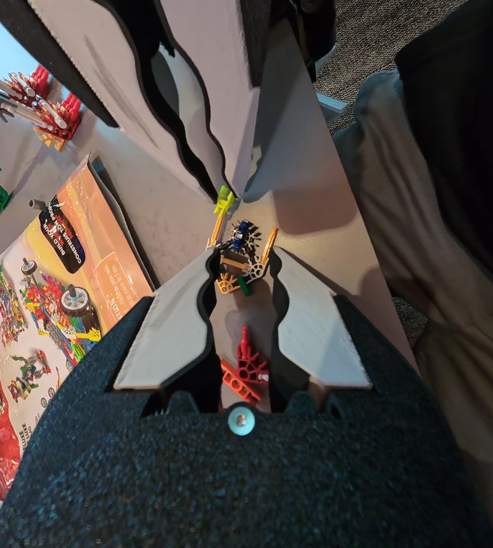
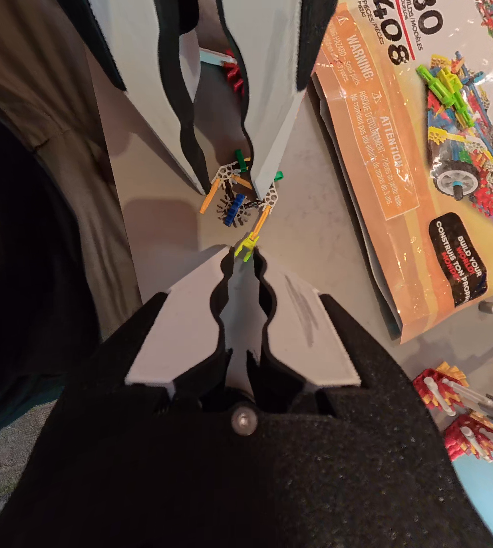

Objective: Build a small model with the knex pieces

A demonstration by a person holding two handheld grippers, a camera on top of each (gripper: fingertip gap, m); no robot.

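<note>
left gripper [image 1: 243, 255]: jaws apart, straddling small multicolour plastic rod-and-connector assembly [image 1: 240, 256], mid-frame.
right gripper [image 2: 243, 254]: jaws clamped on lime-green plastic clip [image 2: 246, 248]; keep aligned with orange rod [image 2: 261, 222].

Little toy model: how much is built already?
Built: a frame of white connectors, orange rods and a blue piece. In hand: the right gripper pinches a lime clip at one rod's end; the left gripper brackets the frame. Left, probably: the other rod's end is bare, and red and orange pieces lie loose.
</note>
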